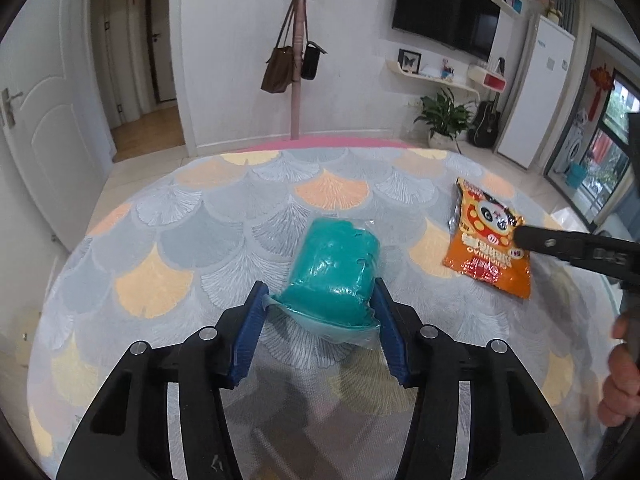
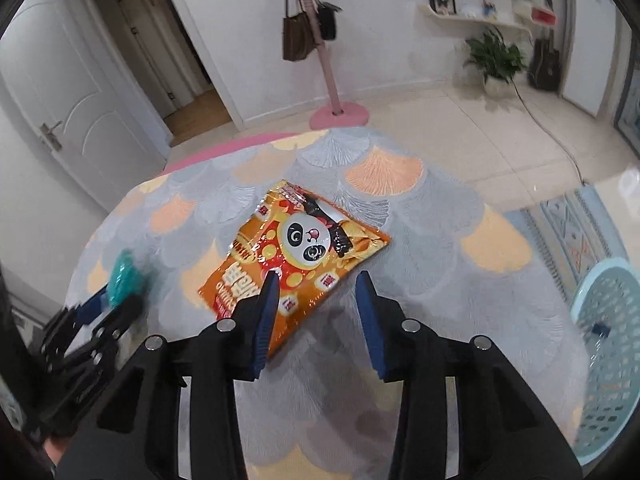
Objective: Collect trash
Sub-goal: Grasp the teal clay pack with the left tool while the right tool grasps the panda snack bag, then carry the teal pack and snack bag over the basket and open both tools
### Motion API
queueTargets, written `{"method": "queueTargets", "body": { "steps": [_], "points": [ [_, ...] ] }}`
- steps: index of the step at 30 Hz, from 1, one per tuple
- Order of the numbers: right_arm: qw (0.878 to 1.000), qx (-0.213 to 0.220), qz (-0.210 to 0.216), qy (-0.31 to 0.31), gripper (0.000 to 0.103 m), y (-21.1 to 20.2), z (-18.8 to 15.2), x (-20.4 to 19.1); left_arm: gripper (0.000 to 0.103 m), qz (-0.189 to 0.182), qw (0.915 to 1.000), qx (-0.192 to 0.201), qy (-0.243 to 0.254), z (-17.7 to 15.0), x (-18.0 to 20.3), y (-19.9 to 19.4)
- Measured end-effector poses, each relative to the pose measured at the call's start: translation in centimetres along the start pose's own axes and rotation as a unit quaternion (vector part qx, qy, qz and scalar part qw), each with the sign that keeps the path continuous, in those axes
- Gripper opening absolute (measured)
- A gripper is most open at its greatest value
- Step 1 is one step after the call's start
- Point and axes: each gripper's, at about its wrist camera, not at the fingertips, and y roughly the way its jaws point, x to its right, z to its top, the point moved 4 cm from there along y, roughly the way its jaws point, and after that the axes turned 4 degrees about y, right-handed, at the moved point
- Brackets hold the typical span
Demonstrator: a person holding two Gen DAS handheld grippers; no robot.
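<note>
- The left gripper (image 1: 320, 304) is seen low in its own view, its blue fingers (image 1: 250, 332) set against both sides of the teal cup (image 1: 334, 268) and clamped on the rim end.
- The teal cup is tipped over on the tabletop (image 1: 168, 248), its wide rim turned toward the left gripper and its base pointing away; a clear film is seen around the rim.
- The right gripper (image 2: 316, 308) is held just above the near edge of the orange snack bag (image 2: 296, 248), its fingers (image 2: 266, 316) apart; one finger overlaps the bag's near corner, the other stands over bare cloth beside it, and the bag is not pinched.
- The orange snack bag lies flat on the tabletop, to the right of the teal cup and well apart from it; a panda face is printed on it.
- A hand (image 1: 620, 384) is seen at the right edge of the left wrist view, gripping the right gripper's handle.
- A pale blue basket (image 2: 608, 344) stands to the right of the tabletop, beyond the snack bag's side.
- Past the far edge of the tabletop, a pink coat stand (image 1: 298, 52) with hanging bags is seen against the wall.
</note>
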Motion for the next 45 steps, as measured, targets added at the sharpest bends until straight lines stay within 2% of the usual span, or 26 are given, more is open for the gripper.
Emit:
{"method": "queueTargets", "body": {
  "steps": [1, 5, 7, 8, 12, 17, 23, 30, 35, 45],
  "points": [
    [1.000, -0.006, 0.003, 0.006, 0.037, 0.5, 0.0, 0.0, 0.050, -0.003, 1.0000, 0.002, -0.003, 0.0, -0.1, -0.2],
    [0.998, 0.023, -0.047, -0.026, 0.037, 1.3, 0.5, -1.4, 0.051, -0.010, 0.9998, 0.011, -0.013, -0.1, -0.4, -0.7],
    [0.997, 0.036, -0.064, -0.037, 0.026, 1.7, 0.6, -2.1, 0.051, -0.010, 0.9998, 0.015, -0.013, -0.1, -0.5, -0.9],
    [0.996, 0.039, -0.066, -0.037, 0.018, 1.7, 0.6, -2.1, 0.051, -0.011, 0.9997, 0.018, -0.014, -0.2, -0.5, -1.1],
    [0.998, 0.043, -0.045, -0.027, 0.005, 1.5, 0.3, -1.8, 0.051, -0.013, 0.9994, 0.024, -0.020, 0.1, -0.7, -1.3],
    [0.999, 0.045, -0.022, -0.011, 0.003, 0.4, -0.1, -1.3, 0.051, -0.014, 0.9988, 0.038, -0.029, 0.1, -1.1, -2.0],
    [0.997, 0.073, -0.014, -0.013, 0.002, -3.1, -0.5, -0.6, 0.051, -0.026, 0.9983, 0.048, -0.019, 0.6, -0.1, -2.7],
    [0.991, 0.113, -0.043, -0.052, 0.002, -7.9, -1.4, 1.0, 0.051, -0.071, 0.9951, 0.069, 0.006, 1.4, 4.8, -5.9],
    [0.989, 0.130, -0.056, -0.047, 0.002, -12.2, -1.7, 4.0, 0.051, -0.092, 0.9924, 0.077, 0.028, 2.0, 8.7, -7.3],
    [0.976, 0.185, -0.116, 0.005, 0.002, -21.7, -3.0, 14.1, 0.051, -0.151, 0.9814, 0.087, 0.082, 3.3, 19.2, -8.9]
  ]
}}
